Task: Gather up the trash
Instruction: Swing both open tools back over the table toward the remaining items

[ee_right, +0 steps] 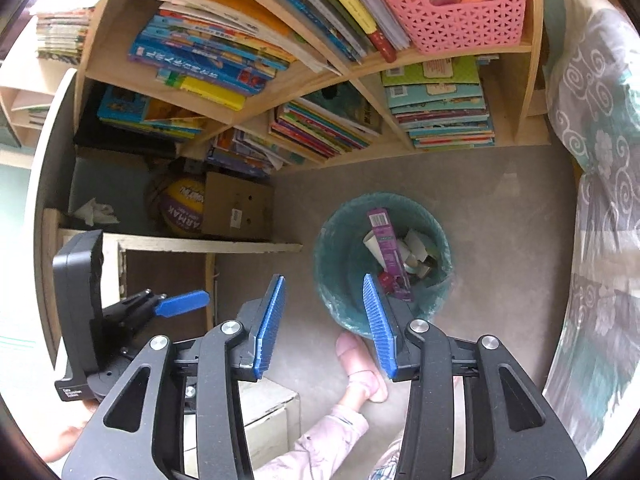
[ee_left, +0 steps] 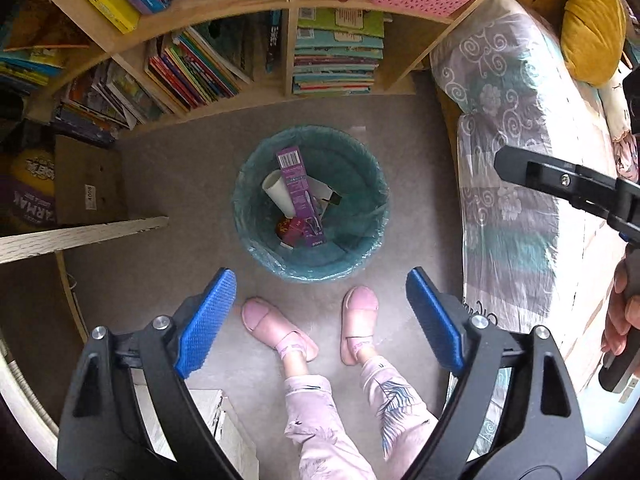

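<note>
A round trash bin with a teal liner (ee_left: 256, 184) stands on the grey floor; it also shows in the right wrist view (ee_right: 340, 248). Inside lie a purple carton (ee_left: 298, 192), a white paper tube (ee_left: 278, 194) and other scraps; the carton shows again in the right wrist view (ee_right: 390, 248). My left gripper (ee_left: 320, 320) is open and empty, held above the floor just short of the bin. My right gripper (ee_right: 325, 324) is open and empty, above the bin's near rim. A crumpled white tissue (ee_right: 94, 213) lies on a shelf at the left.
A wooden bookcase (ee_left: 224, 4) full of books stands behind the bin, with a pink basket (ee_right: 452, 4) on it. A covered bed (ee_left: 508, 184) runs along the right. A cardboard box (ee_right: 236, 206) and a ball (ee_right: 182, 208) sit left. The person's pink-slippered feet (ee_left: 360, 320) stand near the bin.
</note>
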A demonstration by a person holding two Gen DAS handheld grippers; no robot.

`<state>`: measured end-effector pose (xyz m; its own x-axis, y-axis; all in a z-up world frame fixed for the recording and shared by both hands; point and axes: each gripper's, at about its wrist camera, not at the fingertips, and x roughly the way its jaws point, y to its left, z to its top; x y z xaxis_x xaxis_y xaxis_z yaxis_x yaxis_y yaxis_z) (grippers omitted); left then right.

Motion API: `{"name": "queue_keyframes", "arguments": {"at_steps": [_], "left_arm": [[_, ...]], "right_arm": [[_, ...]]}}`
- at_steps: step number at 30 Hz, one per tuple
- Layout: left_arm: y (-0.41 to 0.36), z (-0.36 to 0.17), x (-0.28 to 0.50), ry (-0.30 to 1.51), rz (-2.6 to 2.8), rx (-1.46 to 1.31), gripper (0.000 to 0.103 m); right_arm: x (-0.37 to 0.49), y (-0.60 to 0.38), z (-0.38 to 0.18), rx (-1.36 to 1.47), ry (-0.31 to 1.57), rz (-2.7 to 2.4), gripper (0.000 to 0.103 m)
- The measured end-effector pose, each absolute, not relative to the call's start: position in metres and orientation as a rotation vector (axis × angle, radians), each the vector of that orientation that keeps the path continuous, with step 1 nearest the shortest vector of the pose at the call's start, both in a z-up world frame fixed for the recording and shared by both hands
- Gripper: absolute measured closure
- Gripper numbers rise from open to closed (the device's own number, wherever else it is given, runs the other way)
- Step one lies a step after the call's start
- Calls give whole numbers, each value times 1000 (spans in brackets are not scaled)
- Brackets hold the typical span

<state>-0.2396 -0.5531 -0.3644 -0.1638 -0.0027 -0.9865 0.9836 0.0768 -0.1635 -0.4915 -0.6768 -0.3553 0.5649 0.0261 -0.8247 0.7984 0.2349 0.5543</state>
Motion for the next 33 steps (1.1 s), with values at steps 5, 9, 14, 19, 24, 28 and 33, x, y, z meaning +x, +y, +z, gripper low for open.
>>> {"name": "queue_keyframes", "arguments": {"at_steps": [5, 9, 14, 19, 24, 28, 33], "left_arm": [[-547, -325, -237, 1321, -1278, 1034, 17], [-539, -288, -236, 1261, -1266, 1040, 15], [-523, -223, -223, 1227, -1207, 971, 8], [-495, -169, -202, 1217, -1152, 843, 7], [-459, -117, -177, 1172, -1077, 775, 7], [-424, -84, -150, 1135, -986, 695, 7], [-378, -61, -118, 1121, -849, 605, 7]], "right_arm": [[-492, -672, -322, 1184, 842, -602, 51], [-490, -665, -285, 1140, 825, -576, 50], [-481, -648, -239, 1063, 827, -515, 41], [-464, -636, -197, 975, 851, -446, 37], [-435, -629, -149, 863, 832, -364, 36], [-403, -624, -117, 776, 817, -288, 33], [-357, -610, -86, 668, 815, -172, 33]]}}
